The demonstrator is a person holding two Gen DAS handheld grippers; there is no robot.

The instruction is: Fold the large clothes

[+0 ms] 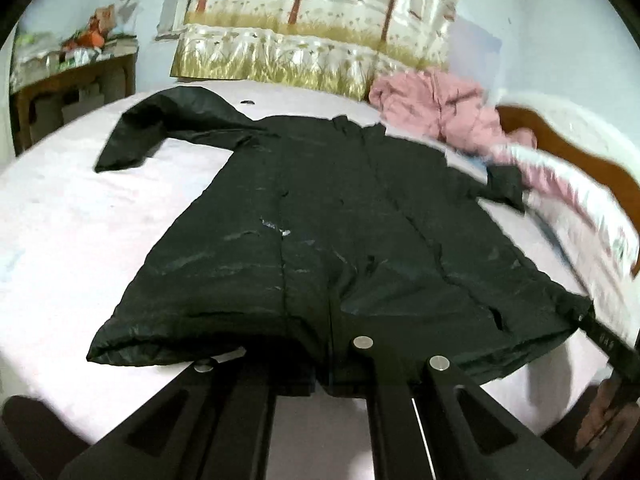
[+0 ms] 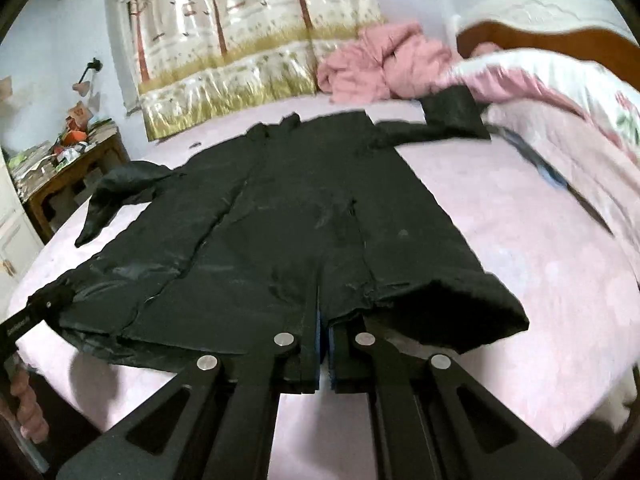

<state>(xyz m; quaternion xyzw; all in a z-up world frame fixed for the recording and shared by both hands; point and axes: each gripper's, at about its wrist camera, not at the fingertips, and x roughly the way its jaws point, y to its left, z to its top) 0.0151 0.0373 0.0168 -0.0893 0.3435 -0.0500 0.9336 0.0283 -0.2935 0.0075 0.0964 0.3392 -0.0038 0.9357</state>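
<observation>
Both the left hand-held gripper (image 1: pixel 330 344) and the right hand-held gripper (image 2: pixel 324 336) pinch the hem of the long black padded coat (image 1: pixel 320 216) on the pink bed (image 1: pixel 80 220); no writing is readable.

The left gripper's fingertips (image 1: pixel 330 316) vanish into the black coat's (image 1: pixel 320 200) hem. The cluttered side table (image 2: pixel 76 164) is too blurred to read

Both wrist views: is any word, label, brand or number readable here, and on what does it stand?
None reads clearly.
Pale print on the left claw's black finger, right wrist view: too blurred to read.
Pale marks on the right claw's finger, left wrist view: blurred, unreadable.
Orange items on the side table: no legible text.
Black coat: no visible label.
</observation>
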